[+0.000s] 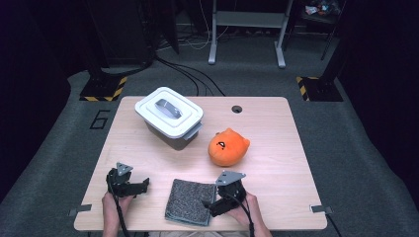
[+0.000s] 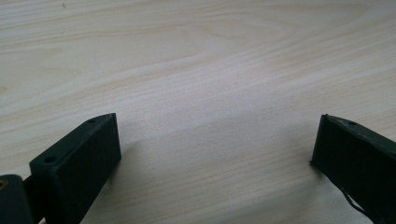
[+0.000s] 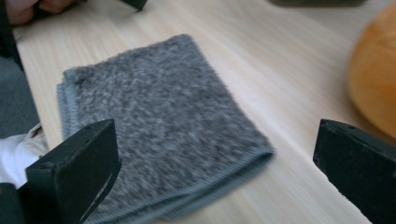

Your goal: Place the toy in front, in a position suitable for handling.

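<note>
A folded grey cloth [image 1: 189, 201] [image 3: 154, 116] lies flat near the table's front edge. My right gripper [image 1: 213, 206] [image 3: 217, 140] hovers open over the cloth's right edge, its jaws wide apart with nothing between them. An orange plush toy [image 1: 228, 147] [image 3: 373, 79] sits just behind it, to the right of centre. A white lidded container [image 1: 169, 117] with a grey handle stands at the back left. My left gripper [image 1: 142, 186] [image 2: 215, 135] rests low over bare wood [image 2: 196, 70] left of the cloth, open and holding nothing.
The wooden table [image 1: 276, 163] has a round cable hole [image 1: 236, 108] at its back edge. Metal clips [image 1: 79, 210] sit at the front corners. Bare wood stretches along the right side. Cables and a desk frame [image 1: 247, 29] stand on the floor behind.
</note>
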{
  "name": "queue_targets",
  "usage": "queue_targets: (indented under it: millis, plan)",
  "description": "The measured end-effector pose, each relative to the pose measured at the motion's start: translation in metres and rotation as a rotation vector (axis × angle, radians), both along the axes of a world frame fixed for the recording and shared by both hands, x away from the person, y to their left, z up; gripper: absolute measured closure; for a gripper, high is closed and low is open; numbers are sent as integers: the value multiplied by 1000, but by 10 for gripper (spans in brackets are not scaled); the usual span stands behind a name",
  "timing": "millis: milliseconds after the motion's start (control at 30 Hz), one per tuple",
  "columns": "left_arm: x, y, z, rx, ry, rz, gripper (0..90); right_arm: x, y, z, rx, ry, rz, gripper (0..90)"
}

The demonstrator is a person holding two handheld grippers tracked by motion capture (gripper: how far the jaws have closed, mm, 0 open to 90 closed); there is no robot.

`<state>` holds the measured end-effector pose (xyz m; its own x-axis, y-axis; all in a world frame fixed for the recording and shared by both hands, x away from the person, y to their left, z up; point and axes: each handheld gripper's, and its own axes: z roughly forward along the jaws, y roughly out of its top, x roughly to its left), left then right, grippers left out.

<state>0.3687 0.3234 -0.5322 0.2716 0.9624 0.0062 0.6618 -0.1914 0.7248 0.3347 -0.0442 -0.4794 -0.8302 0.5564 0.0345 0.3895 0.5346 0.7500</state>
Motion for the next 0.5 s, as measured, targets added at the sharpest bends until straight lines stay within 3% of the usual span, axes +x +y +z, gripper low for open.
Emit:
queue_targets:
  millis: [200, 500]
  plan:
    - [0, 0, 0, -1, 0, 0, 7, -3, 28, -11, -51, 31, 55, 0]
    - [0, 0, 0, -1, 0, 0, 8, 0, 46, -20, -91, 42, 77, 0]
